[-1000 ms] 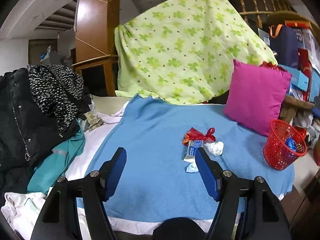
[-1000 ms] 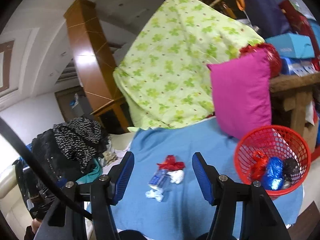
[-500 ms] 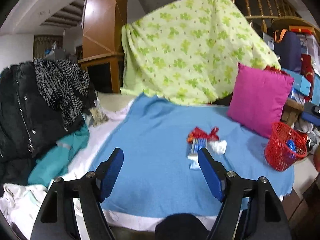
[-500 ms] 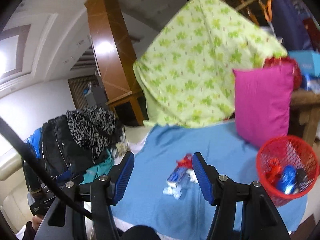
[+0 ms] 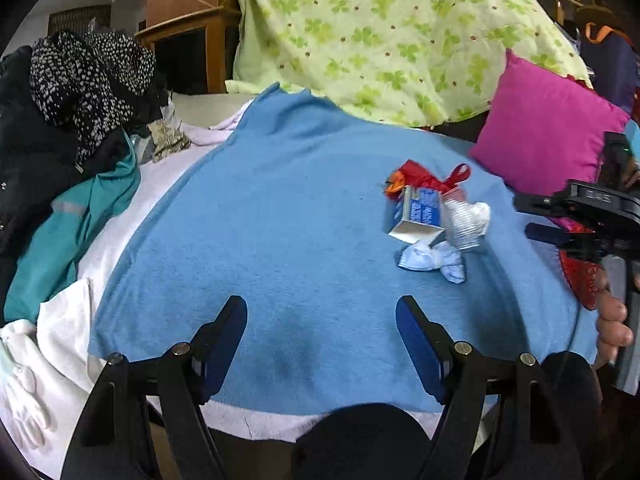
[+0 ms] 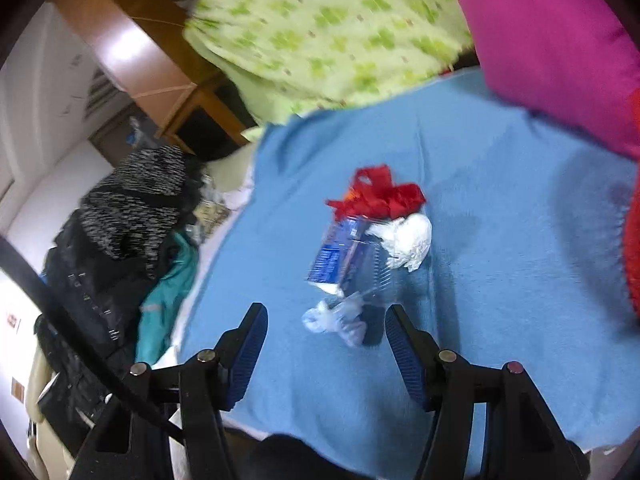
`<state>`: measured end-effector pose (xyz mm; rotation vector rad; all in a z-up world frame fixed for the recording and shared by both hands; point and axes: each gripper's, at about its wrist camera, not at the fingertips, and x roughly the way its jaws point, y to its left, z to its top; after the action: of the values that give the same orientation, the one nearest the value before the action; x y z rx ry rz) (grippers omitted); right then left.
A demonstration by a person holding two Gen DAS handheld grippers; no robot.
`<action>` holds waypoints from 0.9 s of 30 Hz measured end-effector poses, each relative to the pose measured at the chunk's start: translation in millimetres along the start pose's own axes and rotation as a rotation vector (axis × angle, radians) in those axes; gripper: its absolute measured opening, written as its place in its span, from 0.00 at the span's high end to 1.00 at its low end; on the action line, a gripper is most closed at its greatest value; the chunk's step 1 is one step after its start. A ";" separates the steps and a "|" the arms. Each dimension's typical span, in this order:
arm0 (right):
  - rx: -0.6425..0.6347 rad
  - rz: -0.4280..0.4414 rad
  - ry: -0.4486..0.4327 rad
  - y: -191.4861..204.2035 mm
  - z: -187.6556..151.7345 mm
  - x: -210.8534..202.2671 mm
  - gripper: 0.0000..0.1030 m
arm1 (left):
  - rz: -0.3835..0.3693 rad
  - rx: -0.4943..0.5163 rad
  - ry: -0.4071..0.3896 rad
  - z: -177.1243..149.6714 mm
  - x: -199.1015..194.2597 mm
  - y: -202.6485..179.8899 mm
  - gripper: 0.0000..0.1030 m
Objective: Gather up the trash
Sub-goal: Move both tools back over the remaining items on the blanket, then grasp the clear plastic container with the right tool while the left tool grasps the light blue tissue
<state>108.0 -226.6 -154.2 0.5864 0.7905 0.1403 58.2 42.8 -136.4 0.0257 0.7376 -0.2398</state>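
Observation:
A small heap of trash lies on the blue blanket [image 5: 280, 220]: a red plastic bag [image 5: 424, 176], a blue carton [image 5: 418, 212], a clear plastic cup [image 5: 460, 222], a white tissue [image 5: 482, 212] and a pale blue wad [image 5: 432, 260]. My left gripper [image 5: 320, 312] hangs open over bare blanket, short and left of the heap. In the blurred right wrist view my right gripper [image 6: 326, 316] is open, and the pale wad [image 6: 332, 320] lies just ahead of its tips. Behind it are the carton [image 6: 338, 256], the tissue [image 6: 408, 240] and the red bag [image 6: 380, 196]. The red basket [image 5: 580, 276] is partly hidden.
A pink cushion [image 5: 548, 132] and a green clover-print sheet [image 5: 380, 32] back the blanket. Dark and teal clothes [image 5: 60, 140] pile up on the left, with white cloth [image 5: 36, 360] at the near left. A person's hand [image 5: 612, 320] holds the right tool at the right edge.
Both grippers have sunk toward the blanket. The right one has swung down close to the trash heap and, with its hand, has come into the left wrist view. The left jaws stand slightly wider.

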 end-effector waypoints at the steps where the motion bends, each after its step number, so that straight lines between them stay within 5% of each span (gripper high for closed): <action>1: 0.010 -0.012 0.015 -1.9 4.2 13.7 0.37 | 0.003 0.003 0.005 0.1 5.6 2.5 0.25; 8: 0.056 -0.119 0.070 -16.0 17.3 72.7 0.37 | 0.011 0.032 0.015 2.7 26.0 15.1 0.25; 14: 0.063 -0.113 0.107 -20.1 17.2 95.9 0.37 | -0.018 0.058 0.004 12.2 34.8 10.6 0.25; 16: 0.042 -0.123 0.091 -18.2 16.2 96.3 0.46 | -0.036 0.066 0.007 15.0 37.7 6.3 0.25; 27: -0.081 -0.151 -0.057 -20.5 2.0 9.4 0.46 | -0.262 0.044 0.074 37.7 84.5 -56.2 0.25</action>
<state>114.0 -241.4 -170.2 0.4506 0.7676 0.0164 130.9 -33.4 -161.5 -0.0210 0.8096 -0.5075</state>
